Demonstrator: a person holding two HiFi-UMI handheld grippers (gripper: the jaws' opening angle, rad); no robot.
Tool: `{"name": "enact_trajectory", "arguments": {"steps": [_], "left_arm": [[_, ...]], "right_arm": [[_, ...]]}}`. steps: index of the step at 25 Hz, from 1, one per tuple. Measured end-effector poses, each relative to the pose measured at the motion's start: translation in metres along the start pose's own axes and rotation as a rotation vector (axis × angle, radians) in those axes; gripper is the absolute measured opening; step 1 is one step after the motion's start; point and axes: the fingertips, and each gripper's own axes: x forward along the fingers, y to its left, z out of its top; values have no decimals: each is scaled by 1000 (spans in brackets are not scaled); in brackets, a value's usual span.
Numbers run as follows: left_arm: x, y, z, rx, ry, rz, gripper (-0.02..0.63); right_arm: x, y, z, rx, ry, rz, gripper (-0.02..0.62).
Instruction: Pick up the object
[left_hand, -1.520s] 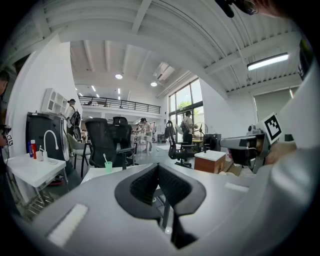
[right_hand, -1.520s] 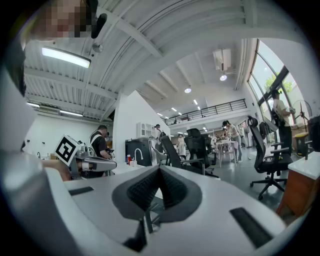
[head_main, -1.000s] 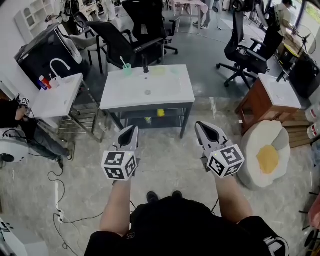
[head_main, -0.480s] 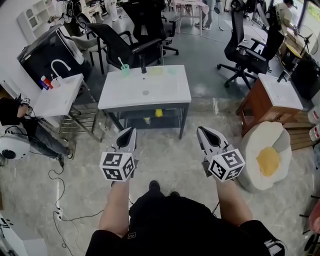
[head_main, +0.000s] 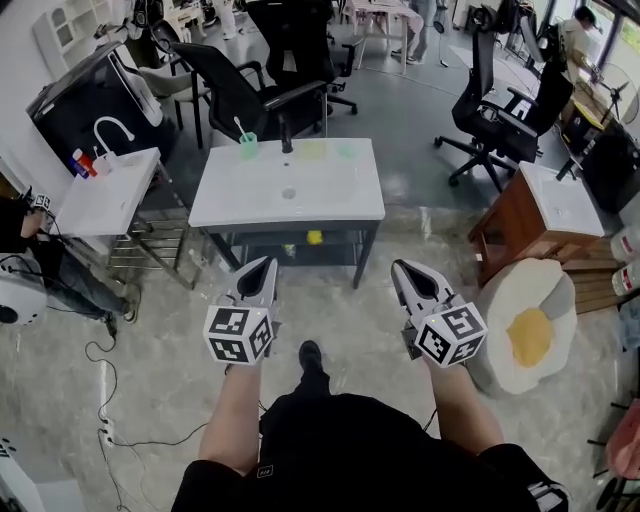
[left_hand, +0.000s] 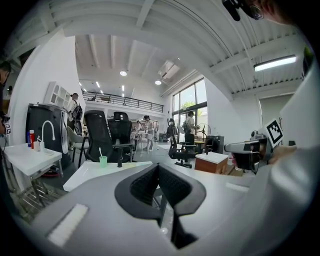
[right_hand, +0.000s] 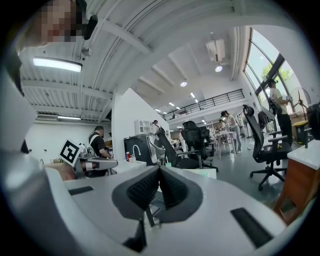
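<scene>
A small green cup (head_main: 247, 145) with a white toothbrush standing in it is seen at the far left corner of a white-topped bench (head_main: 340, 200), which has a shallow basin set in its middle (which thing there is meant by the task cannot be told). A black tap (head_main: 287, 138) is placed just beside the cup, at the back edge. A small yellow item (head_main: 315, 237) is lodged on the shelf under the top; its kind cannot be made out. The bench is well apart from both tools, with pale marbled floor (head_main: 340, 320) between.

The left hand-held gripper (head_main: 267, 262) is pointed toward the bench; its ribbed dark pads are pressed together with nothing between them. The right hand-held gripper (head_main: 399, 268) is likewise clenched on nothing and is carried beside the left, apart from it.

Black office chairs (head_main: 255, 90) are ranged behind the bench. A second white bench (head_main: 110, 190) with a curved white tap is set to the left, and a brown wooden cabinet (head_main: 525, 215) with a white top to the right. A round cushion shaped like a fried egg (head_main: 530, 330) is laid on the floor near the right hand-held gripper.
</scene>
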Motion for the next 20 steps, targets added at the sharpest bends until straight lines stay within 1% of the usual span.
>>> {"name": "enact_trajectory", "arguments": {"steps": [7,10,15,20], "left_arm": [[64,51,2,-33,8,-16,11],[92,76,4,-40,18,-23,11],[134,107,9,-35,34,-52,11],[161,140,15,-31,43,-75,11]], "right_arm": [[78,-29,2,-18,46,5,-5],[117,-33,-1,-52,82,14,-5],[172,-42,-4,-63,121,19,-5],[214,-52,0,-68,133,2,-5]]}}
